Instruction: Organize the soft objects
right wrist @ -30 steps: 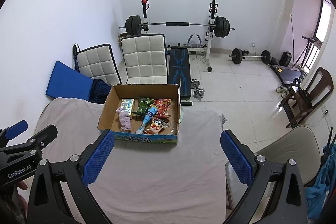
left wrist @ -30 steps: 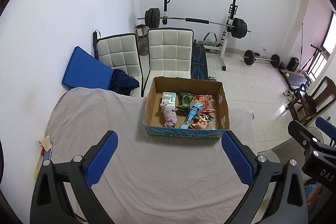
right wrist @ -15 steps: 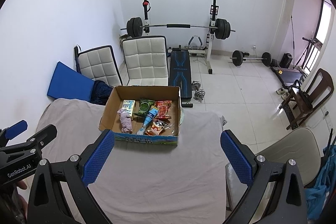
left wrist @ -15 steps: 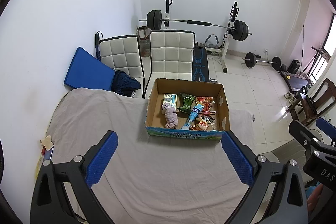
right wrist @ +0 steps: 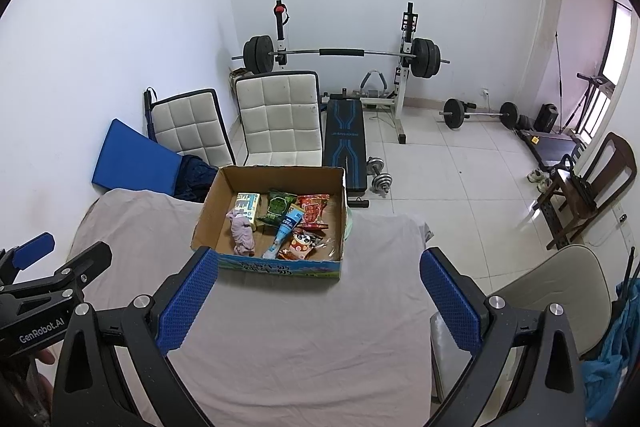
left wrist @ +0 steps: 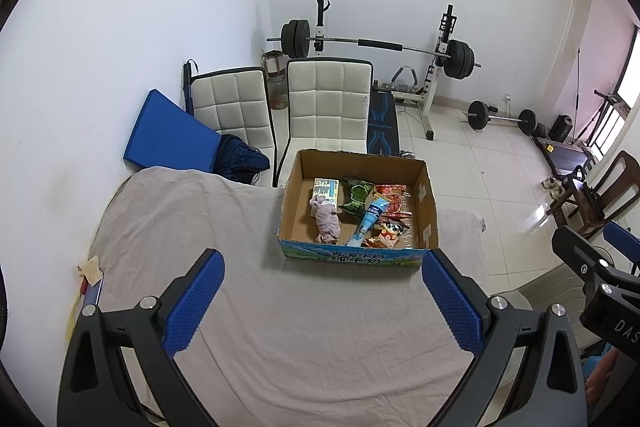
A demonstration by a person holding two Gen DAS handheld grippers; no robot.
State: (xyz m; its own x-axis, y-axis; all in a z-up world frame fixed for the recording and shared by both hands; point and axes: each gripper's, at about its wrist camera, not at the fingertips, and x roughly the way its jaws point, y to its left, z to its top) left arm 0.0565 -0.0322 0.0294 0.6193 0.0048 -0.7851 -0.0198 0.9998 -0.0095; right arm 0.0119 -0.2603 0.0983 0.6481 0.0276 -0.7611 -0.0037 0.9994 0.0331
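Observation:
An open cardboard box (left wrist: pixel 427 211) (right wrist: pixel 208 205) stands on a table covered with a grey cloth (left wrist: pixel 192 227) (right wrist: pixel 304 327). Inside lie a pink soft cloth bundle (left wrist: pixel 326 219) (right wrist: pixel 242 231), a green snack bag (left wrist: pixel 354 199) (right wrist: pixel 278 207), a blue tube (left wrist: pixel 370 221) (right wrist: pixel 284 231), red snack packets (left wrist: pixel 394 197) (right wrist: pixel 314 209) and a small carton (left wrist: pixel 325 189) (right wrist: pixel 248 205). My left gripper (left wrist: pixel 322 303) is open and empty, above the cloth short of the box. My right gripper (right wrist: pixel 318 301) is open and empty, just right of the box's front.
Two white padded chairs (left wrist: pixel 328 103) (left wrist: pixel 232 107) and a blue mat (left wrist: pixel 164 135) stand behind the table. A barbell rack (left wrist: pixel 380 45) and bench are further back. A beige chair (right wrist: pixel 556 279) is at the table's right. A paper scrap (left wrist: pixel 92 269) lies at the left edge.
Both views have shifted slightly; the box sits a little lower and nearer in the frames. Both grippers stay open and empty.

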